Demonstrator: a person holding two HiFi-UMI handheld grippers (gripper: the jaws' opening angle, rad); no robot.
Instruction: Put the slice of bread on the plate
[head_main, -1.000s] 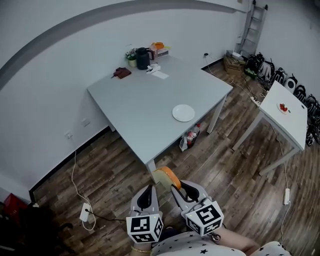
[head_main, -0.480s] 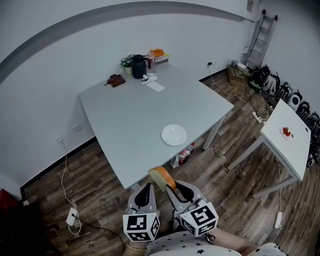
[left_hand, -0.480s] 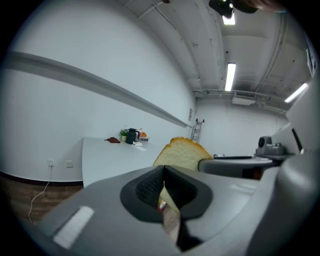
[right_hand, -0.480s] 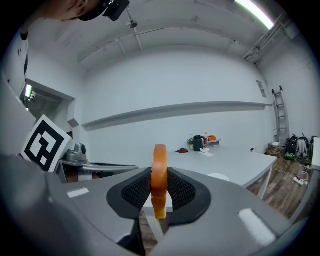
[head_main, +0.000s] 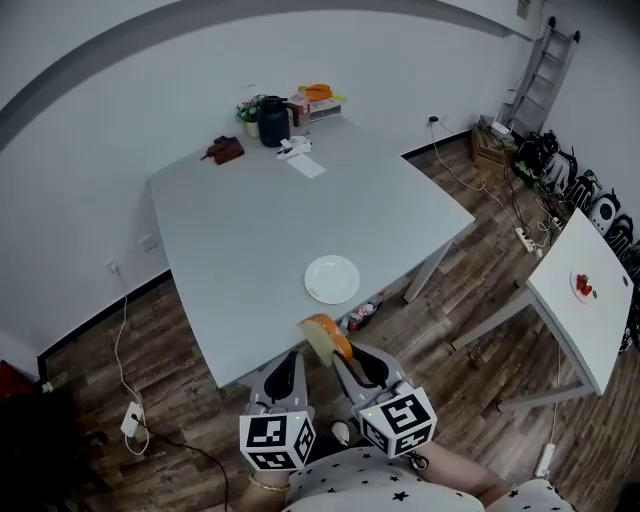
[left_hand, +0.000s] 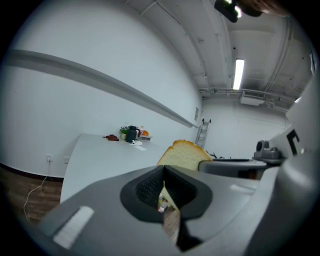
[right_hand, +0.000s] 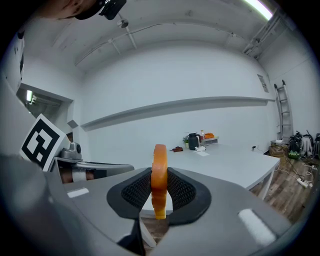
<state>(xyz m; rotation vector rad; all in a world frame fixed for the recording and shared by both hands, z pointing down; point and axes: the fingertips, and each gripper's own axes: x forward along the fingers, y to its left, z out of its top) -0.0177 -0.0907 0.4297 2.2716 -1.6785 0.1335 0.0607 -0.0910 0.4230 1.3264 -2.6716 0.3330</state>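
Our right gripper pinches the bread slice; left gripper closed, empty; soft bread could tear free before the plate near the tabletop's edge.

Plate on table, near edge

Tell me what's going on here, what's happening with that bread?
A person is working two handheld grippers in front of a grey table. The right gripper is shut on a slice of bread, held upright on its edge between the pads. The left gripper sits beside it with its jaws together and nothing in them. A white plate lies empty near the table's front edge, just ahead of the bread. The bread is not on it yet.
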